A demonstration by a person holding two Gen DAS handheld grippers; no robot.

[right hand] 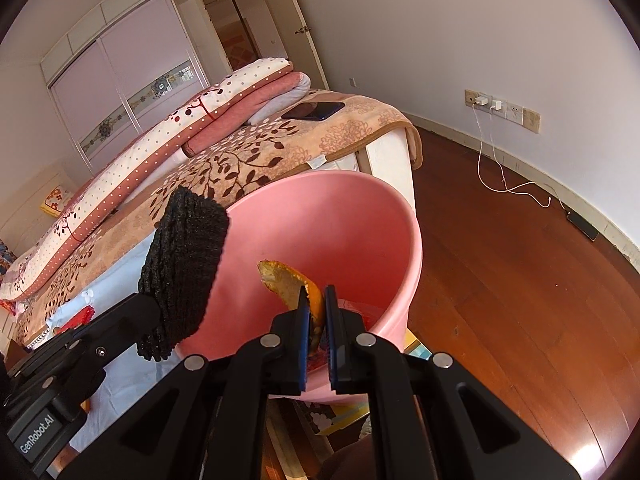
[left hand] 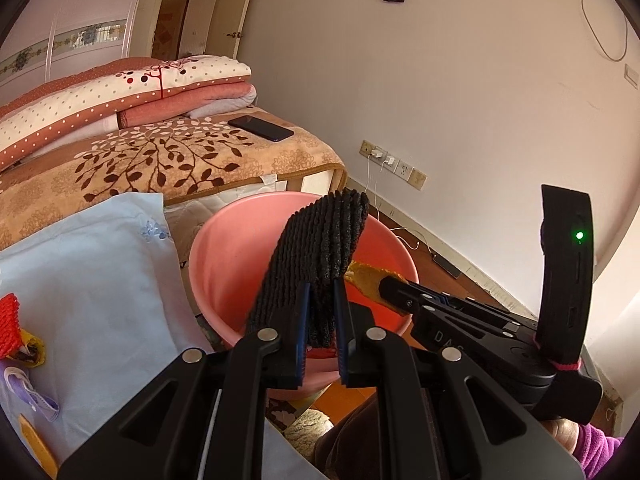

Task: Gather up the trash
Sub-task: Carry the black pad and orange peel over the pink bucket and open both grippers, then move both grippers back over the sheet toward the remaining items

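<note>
A pink plastic bin [left hand: 224, 264] [right hand: 360, 216] stands on the floor beside the bed. My left gripper [left hand: 323, 284] is shut on a black ribbed foam piece [left hand: 320, 248] [right hand: 184, 264], held over the bin's near rim. My right gripper [right hand: 316, 292] is shut on an orange peel [right hand: 288, 280] [left hand: 368, 278], which hangs over the bin's mouth. In the left wrist view the right gripper [left hand: 390, 282] reaches in from the right. More scraps lie on the light blue cloth [left hand: 92, 280]: a red net piece [left hand: 10, 320] and a purple and white face mask [left hand: 28, 388].
The bed with a leaf-patterned blanket [left hand: 160, 160] carries a black phone [left hand: 260, 128] [right hand: 314, 111] and folded quilts [left hand: 120, 96]. Charger cables [right hand: 492, 160] run from wall sockets across the wooden floor [right hand: 520, 280] to a device [right hand: 582, 224] by the skirting.
</note>
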